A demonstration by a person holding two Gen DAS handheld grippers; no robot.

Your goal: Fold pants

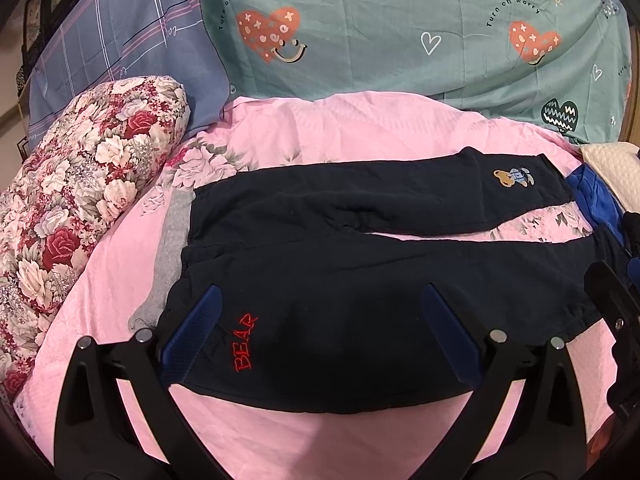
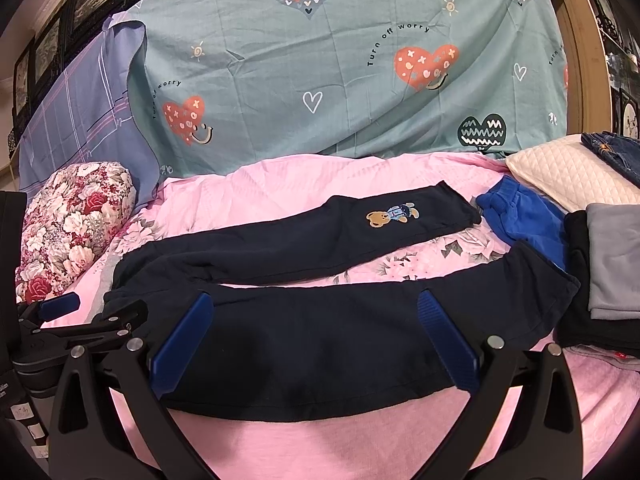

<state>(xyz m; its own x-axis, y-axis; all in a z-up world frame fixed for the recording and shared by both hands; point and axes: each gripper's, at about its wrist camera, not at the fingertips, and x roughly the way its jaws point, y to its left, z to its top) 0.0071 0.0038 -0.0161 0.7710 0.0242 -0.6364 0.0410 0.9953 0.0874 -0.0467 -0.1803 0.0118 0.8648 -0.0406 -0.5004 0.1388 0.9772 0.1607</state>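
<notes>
Dark navy pants (image 1: 360, 248) lie flat on a pink bedspread (image 1: 352, 128), grey waistband at the left, legs spread to the right. The near hip bears red "BEAR" lettering (image 1: 246, 342); the far leg has a bear patch (image 1: 514, 176). My left gripper (image 1: 320, 332) is open, its blue fingers (image 1: 192, 336) over the near hip. In the right wrist view the pants (image 2: 304, 240) run left to right, and my right gripper (image 2: 316, 340) is open over the near leg. The left gripper (image 2: 80, 320) shows at that view's left edge.
A floral pillow (image 1: 76, 216) lies at the left. A teal heart-print sheet (image 1: 400, 28) and a blue plaid one (image 1: 120, 40) rise behind. At the right lie a blue garment (image 2: 524, 220), a cream quilted cushion (image 2: 572, 172), jeans (image 2: 612, 148) and stacked grey and black clothes (image 2: 608, 272).
</notes>
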